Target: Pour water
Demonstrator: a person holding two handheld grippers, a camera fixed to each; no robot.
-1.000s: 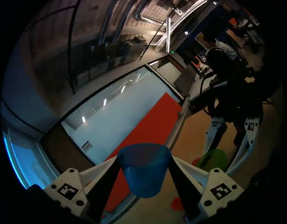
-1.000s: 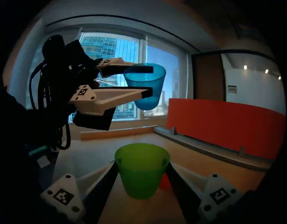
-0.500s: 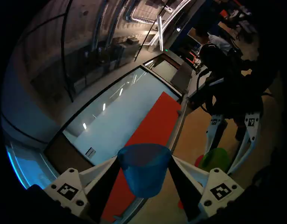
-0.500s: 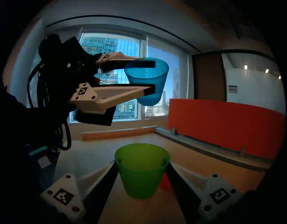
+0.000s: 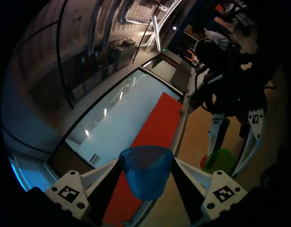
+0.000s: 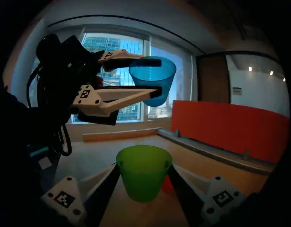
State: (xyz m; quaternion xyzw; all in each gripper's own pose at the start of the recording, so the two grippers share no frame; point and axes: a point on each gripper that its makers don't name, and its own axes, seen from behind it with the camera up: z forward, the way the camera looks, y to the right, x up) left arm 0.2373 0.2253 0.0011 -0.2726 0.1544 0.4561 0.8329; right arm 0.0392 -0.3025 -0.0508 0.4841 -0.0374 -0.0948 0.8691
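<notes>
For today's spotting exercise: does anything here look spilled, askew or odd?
No spill shows. The blue cup tilts in the left hand-held gripper, higher than the upright green cup, as pouring would need.

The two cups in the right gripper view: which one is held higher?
The blue cup, gripped by the left tongs, is higher and slightly tilted; the green cup stands upright in the right tongs, lower.

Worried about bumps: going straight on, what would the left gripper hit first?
Likely the orange panel or the pale wall beside it, beyond its blue cup; nothing nearer shows, depth unclear.
</notes>
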